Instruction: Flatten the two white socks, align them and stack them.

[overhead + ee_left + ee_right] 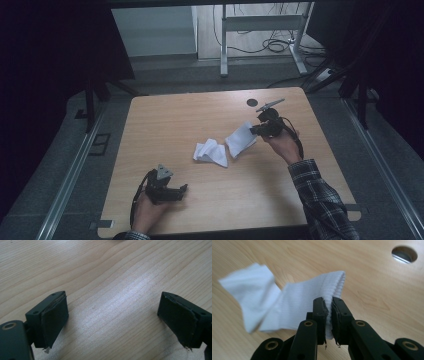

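Note:
A white sock [241,139] [294,305] hangs lifted off the wooden table [165,120], pinched by its ribbed cuff. My right gripper [255,131] [329,305] is shut on that cuff, its jaws pressed together with the fabric between them. A second white sock [210,152] lies crumpled on the table just left of the lifted one. My left gripper [184,189] [112,320] rests near the table's front edge, held in a hand, with its jaws wide open over bare wood and nothing between them.
A round cable hole [252,102] [404,253] sits in the table near its far edge. Beyond the table stand a desk frame [260,30] and loose cables [272,46] on the floor. Dark curtains flank both sides.

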